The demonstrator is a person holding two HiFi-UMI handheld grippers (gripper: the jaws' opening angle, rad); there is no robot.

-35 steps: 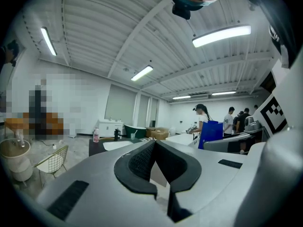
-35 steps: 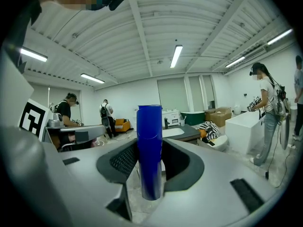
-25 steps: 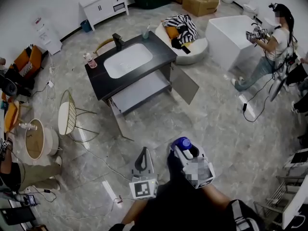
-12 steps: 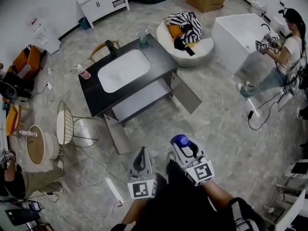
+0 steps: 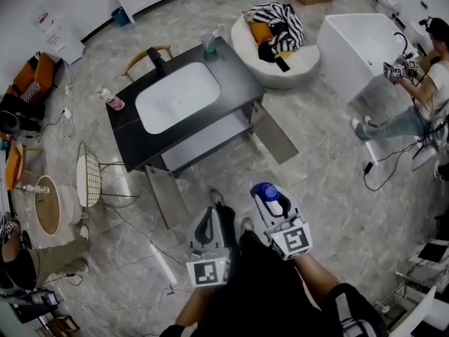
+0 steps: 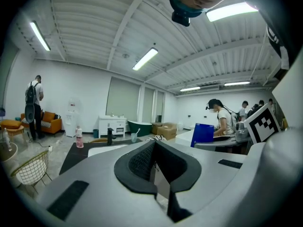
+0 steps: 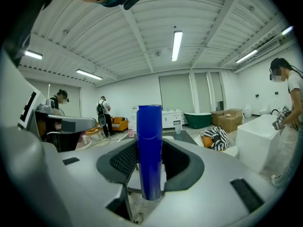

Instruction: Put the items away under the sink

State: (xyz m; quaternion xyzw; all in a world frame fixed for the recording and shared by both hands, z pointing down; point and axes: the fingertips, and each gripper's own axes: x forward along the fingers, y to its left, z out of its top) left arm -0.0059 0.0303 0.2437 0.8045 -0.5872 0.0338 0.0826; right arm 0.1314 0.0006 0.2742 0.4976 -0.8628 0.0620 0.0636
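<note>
Right gripper view: blue bottle [image 7: 150,141] clamped between right tongs [image 7: 150,151].

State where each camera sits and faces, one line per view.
Head view: on the person's head, steeply down at sink cabinet; shows forearms, left gripper, right gripper.
Left gripper view: rides it, level toward the cabinet; jaws shut, empty.
Right gripper view: rides it, level; jaws clamp blue bottle.
Shared: bottle, head and right gripper views.

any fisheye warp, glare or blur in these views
Head view: heavy fisheye, black corners, soft sheen on the grey tiled floor. Left gripper view: the ceiling light panel blows out white. Right gripper view: the blue cylindrical container is sharp, frame edges dark and curved.
</note>
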